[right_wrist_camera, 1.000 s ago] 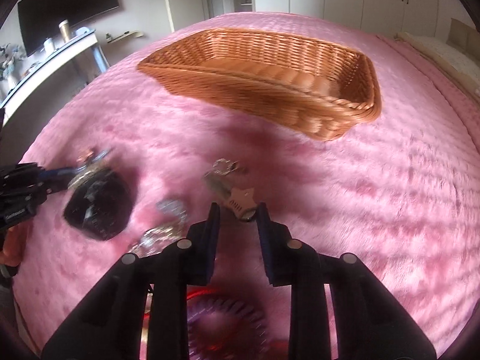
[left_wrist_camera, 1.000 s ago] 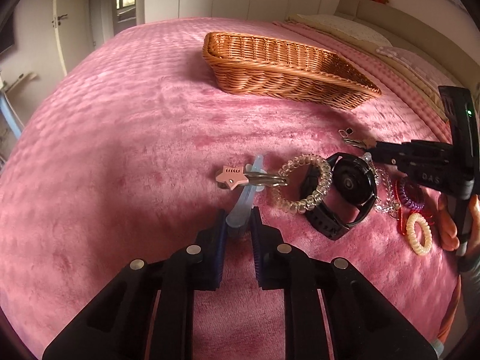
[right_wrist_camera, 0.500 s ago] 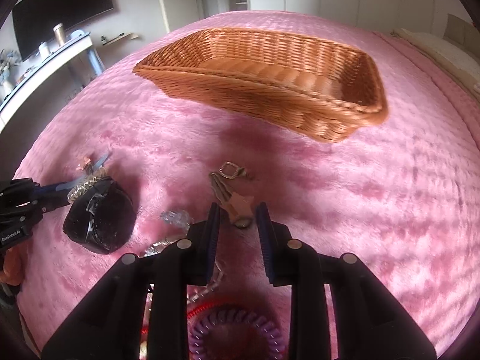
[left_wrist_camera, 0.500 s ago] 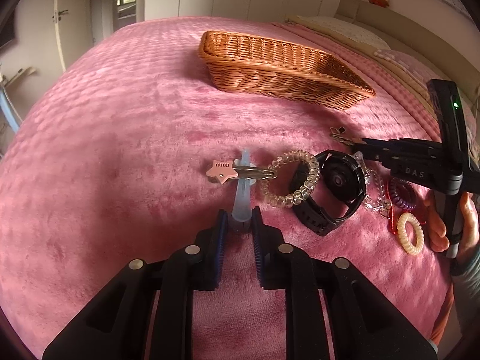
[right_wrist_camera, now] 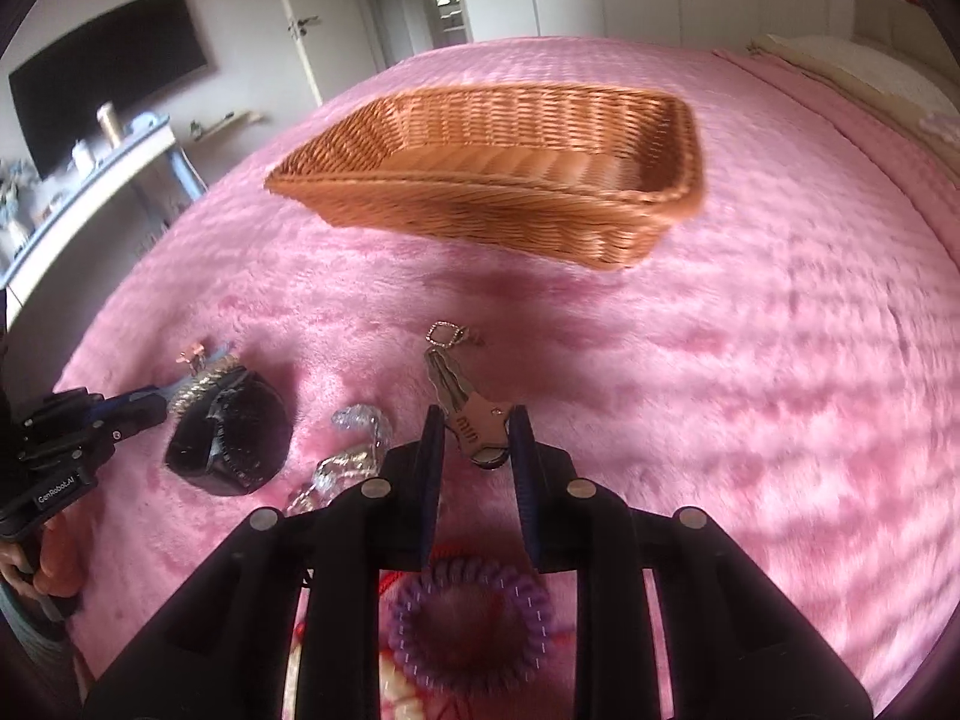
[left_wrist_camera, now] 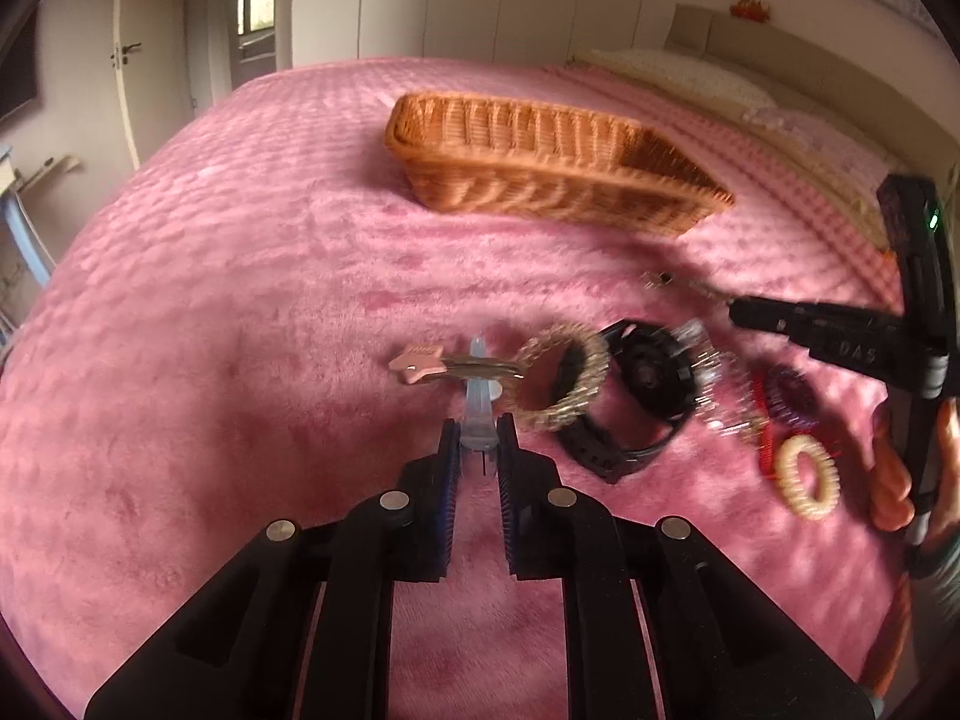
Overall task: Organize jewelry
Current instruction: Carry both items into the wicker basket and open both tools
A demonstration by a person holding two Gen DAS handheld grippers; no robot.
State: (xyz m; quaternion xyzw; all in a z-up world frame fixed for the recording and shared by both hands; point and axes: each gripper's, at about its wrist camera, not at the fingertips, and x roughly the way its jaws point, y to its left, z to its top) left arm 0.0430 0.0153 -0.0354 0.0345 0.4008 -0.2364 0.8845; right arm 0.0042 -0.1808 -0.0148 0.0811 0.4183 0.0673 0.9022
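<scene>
Left wrist view looks along the left hand-held gripper (left_wrist_camera: 478, 441), whose jaws have just been closing and now pinch the near end of a pale translucent clip (left_wrist_camera: 479, 414) lying on the pink bed cover (left_wrist_camera: 210, 330). Taking the wicker basket (left_wrist_camera: 540, 171) as landmark, the clip lies well on the near side of it, and a key with a pink star-shaped head (left_wrist_camera: 420, 363) lies across the clip's far end. The key is linked to a clear spiral hair tie (left_wrist_camera: 561, 384), which overlaps a black watch (left_wrist_camera: 645, 387) just to its right. Further right from there sit a glittery chain (left_wrist_camera: 714, 384), a purple spiral tie (left_wrist_camera: 789, 393) and a cream spiral tie (left_wrist_camera: 807, 483). The right hand-held gripper (left_wrist_camera: 735, 309) reaches in from the right edge, nearer the basket's right end, with fingers (left_wrist_camera: 888, 480) wrapped on its handle. Right wrist view shows that right hand-held gripper (right_wrist_camera: 477, 435) with its jaws narrowed, having just been closing, on the flat head of a second key (right_wrist_camera: 474, 423), whose blade points toward the basket (right_wrist_camera: 480, 204); whether the pads truly press it I cannot tell for certain. A small ring (right_wrist_camera: 443, 335) sits at that key's far tip, apart from the basket and nothing shows inside the basket.
</scene>
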